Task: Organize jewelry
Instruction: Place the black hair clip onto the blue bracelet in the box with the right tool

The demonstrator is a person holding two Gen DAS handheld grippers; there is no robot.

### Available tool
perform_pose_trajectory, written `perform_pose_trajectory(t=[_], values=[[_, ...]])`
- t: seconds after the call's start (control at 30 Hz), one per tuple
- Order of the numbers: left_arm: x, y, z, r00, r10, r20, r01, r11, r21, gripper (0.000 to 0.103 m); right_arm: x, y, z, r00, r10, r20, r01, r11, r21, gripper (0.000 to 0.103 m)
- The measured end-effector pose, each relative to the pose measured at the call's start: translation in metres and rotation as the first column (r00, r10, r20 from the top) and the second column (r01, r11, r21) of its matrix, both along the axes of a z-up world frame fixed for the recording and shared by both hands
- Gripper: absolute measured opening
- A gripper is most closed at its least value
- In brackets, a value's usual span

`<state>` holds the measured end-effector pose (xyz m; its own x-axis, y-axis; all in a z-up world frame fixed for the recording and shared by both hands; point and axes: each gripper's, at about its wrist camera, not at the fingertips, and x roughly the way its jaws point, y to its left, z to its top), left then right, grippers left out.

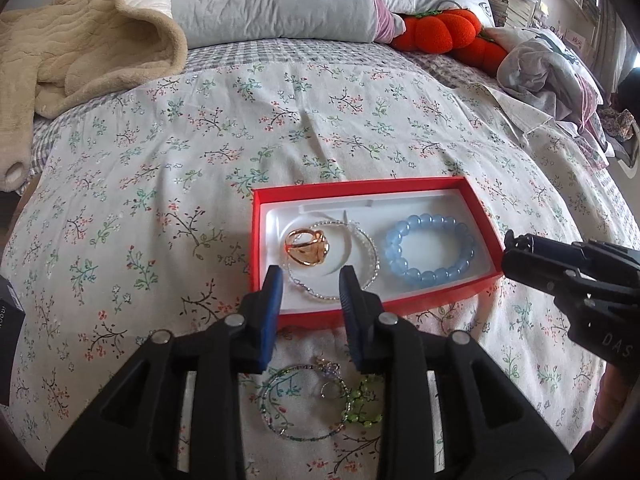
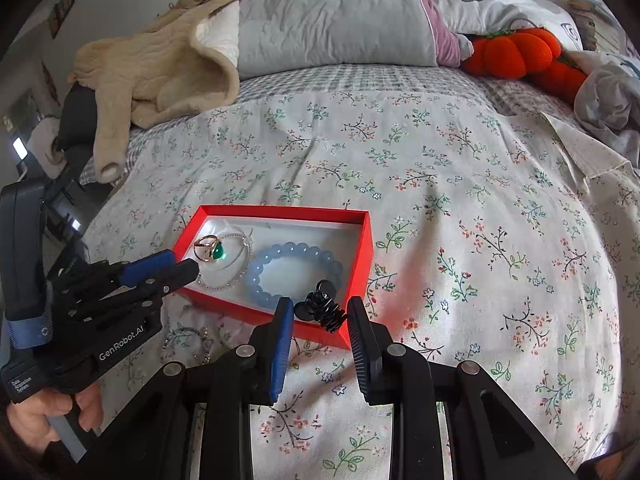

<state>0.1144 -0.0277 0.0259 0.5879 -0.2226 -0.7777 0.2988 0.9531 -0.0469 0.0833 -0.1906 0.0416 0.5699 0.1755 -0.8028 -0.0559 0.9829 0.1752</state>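
A red box (image 1: 476,200) (image 2: 366,256) with a white lining lies on the floral bedspread. Inside are a gold ring (image 1: 307,247) with a green stone (image 2: 210,249), a clear beaded bracelet (image 1: 360,240) (image 2: 240,270) and a blue beaded bracelet (image 1: 430,252) (image 2: 294,264). My left gripper (image 1: 308,286) (image 2: 176,266) is open and empty, just above the box's near edge. Near it on the bedspread lie a thin beaded bracelet (image 1: 298,404) (image 2: 188,342), a small ring (image 1: 330,388) and green beads (image 1: 362,404). My right gripper (image 2: 318,310) (image 1: 516,254) is open; a black hair claw clip (image 2: 322,306) sits between its fingertips at the box's near corner, not clamped.
A beige blanket (image 1: 80,48) (image 2: 160,68) lies at the back left. Grey pillows (image 1: 276,0) (image 2: 336,16) and an orange plush (image 1: 448,32) (image 2: 516,56) are at the head of the bed. Crumpled cloth (image 1: 548,68) lies at the right. Stacked books (image 1: 508,4) stand behind.
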Motion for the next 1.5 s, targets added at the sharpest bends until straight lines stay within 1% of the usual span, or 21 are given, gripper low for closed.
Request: perform_pose_trajectory(t=[0.1,0.13,0.43,0.8,0.9,0.93,1.0,1.03,1.07,1.23,1.37,1.43,1.5], values=[[-0.005,0.009,0.003,1.000,0.016,-0.004,-0.016,1.000,0.007,0.045,0.004,0.004,-0.002,1.000,0.000,-0.002,0.000,1.000,-0.002,0.028],[-0.007,0.011,0.004,1.000,0.018,-0.003,-0.018,1.000,0.007,0.046,0.005,0.004,-0.002,1.000,0.000,-0.003,0.000,1.000,-0.003,0.028],[-0.015,0.022,-0.001,0.999,0.022,-0.027,-0.021,0.998,0.052,0.051,0.024,0.017,-0.010,1.000,-0.001,-0.011,0.001,1.000,-0.022,0.028],[-0.016,0.023,-0.003,0.999,0.020,-0.045,-0.018,0.998,0.052,0.053,0.035,0.022,-0.018,1.000,-0.008,-0.018,0.007,0.999,-0.049,0.029],[-0.016,0.022,-0.002,0.999,0.014,-0.044,-0.012,0.998,0.060,0.054,0.034,0.022,-0.015,1.000,0.002,-0.024,-0.003,1.000,-0.015,0.029],[-0.016,0.022,-0.002,0.999,0.013,-0.044,-0.010,0.998,0.063,0.055,0.033,0.022,-0.013,1.000,0.005,-0.020,-0.005,1.000,-0.012,0.031],[-0.017,0.022,-0.001,0.999,0.009,-0.043,-0.006,0.998,0.062,0.058,0.029,0.021,-0.007,1.000,0.005,-0.006,-0.006,1.000,-0.011,0.039],[-0.018,0.023,-0.001,0.999,0.008,-0.045,-0.006,0.998,0.062,0.059,0.025,0.021,-0.004,1.000,0.004,0.006,-0.004,1.000,-0.010,0.050],[-0.019,0.024,-0.001,0.999,0.009,-0.047,-0.006,0.998,0.063,0.060,0.022,0.020,0.000,1.000,0.004,0.019,-0.004,1.000,-0.010,0.055],[-0.021,0.031,-0.001,0.998,0.016,-0.067,-0.012,0.998,0.056,0.066,0.004,0.019,0.011,0.999,0.024,0.042,-0.024,1.000,-0.018,0.056],[-0.026,0.037,-0.005,0.996,0.023,-0.091,-0.018,0.998,0.056,0.071,-0.010,0.016,0.010,0.999,0.033,0.027,-0.032,0.999,-0.022,0.065],[-0.028,0.040,-0.008,0.994,0.024,-0.105,-0.018,0.998,0.058,0.075,-0.015,0.015,0.009,0.999,0.035,0.015,-0.035,0.999,-0.026,0.069],[-0.031,0.042,-0.011,0.993,0.025,-0.119,-0.018,0.998,0.058,0.077,-0.019,0.015,0.006,0.999,0.038,0.005,-0.038,0.999,-0.035,0.071]])
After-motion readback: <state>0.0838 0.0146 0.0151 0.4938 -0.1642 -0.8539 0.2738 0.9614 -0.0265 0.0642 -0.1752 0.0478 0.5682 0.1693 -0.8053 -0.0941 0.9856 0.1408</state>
